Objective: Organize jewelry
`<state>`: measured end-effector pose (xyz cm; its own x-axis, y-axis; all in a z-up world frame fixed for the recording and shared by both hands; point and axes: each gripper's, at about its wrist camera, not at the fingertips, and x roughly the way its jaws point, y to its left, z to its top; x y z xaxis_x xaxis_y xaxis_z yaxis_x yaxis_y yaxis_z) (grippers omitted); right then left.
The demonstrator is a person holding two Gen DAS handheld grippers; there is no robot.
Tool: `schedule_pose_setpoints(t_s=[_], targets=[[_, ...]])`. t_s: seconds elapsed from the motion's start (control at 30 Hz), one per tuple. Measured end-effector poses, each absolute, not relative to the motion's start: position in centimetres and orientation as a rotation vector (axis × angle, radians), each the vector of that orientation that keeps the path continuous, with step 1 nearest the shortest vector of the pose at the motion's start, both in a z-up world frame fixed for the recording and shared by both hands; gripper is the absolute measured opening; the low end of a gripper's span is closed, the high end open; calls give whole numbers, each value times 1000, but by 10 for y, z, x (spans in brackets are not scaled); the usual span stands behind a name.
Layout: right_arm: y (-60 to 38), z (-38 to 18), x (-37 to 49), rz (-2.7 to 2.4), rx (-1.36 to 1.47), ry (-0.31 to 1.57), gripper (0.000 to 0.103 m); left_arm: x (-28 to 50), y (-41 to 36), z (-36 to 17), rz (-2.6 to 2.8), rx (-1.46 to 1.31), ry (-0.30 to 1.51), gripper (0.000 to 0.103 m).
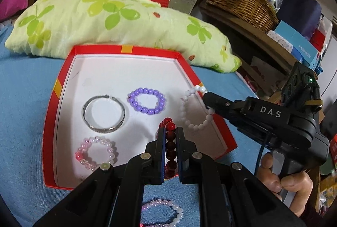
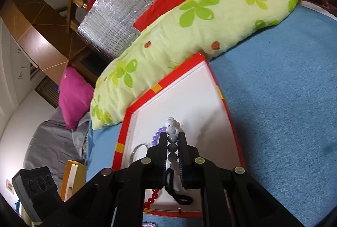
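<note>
- Left gripper (image 1: pixel 170 138) clamped tight on the dark red bead bracelet (image 1: pixel 170 142); beads run in a line between its two fingers, top of the loop sticks out past the tips, over the near part of the box.
- Right gripper (image 2: pixel 172 142) clamped on the white bead bracelet (image 2: pixel 172 132); in the left wrist view the loop hangs from its tips over the box's right rim.
- Red box (image 1: pixel 50 104), white inside, open, sits on the blue bed cover (image 1: pixel 23 121), far edge against the green leaf-print pillow (image 1: pixel 118 22).
- Lying flat in the box: silver bangle (image 1: pixel 104 114) left of centre, purple bead bracelet (image 1: pixel 146 100) just right of it, pink and clear bead bracelet (image 1: pixel 95 153) at the near left. All three apart from each other.
- Another pink and white bead bracelet (image 1: pixel 164 214) lies on the blue cover outside the box, under the left gripper, partly hidden.
- Person's hand (image 1: pixel 282 180) grips the right gripper's handle.
- Wicker basket (image 1: pixel 242 3) and clutter on a shelf to the right, off the bed.
</note>
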<state>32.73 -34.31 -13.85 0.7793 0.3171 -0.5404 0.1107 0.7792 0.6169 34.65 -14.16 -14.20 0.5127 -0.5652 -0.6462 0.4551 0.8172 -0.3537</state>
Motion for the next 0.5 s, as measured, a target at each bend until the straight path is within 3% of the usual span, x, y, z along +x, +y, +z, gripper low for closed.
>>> schedule_pose_setpoints(t_s=[0.5], targets=[[-346,-149,331,89,658,714,11,360,-141,-160,-544,-121,903,10]])
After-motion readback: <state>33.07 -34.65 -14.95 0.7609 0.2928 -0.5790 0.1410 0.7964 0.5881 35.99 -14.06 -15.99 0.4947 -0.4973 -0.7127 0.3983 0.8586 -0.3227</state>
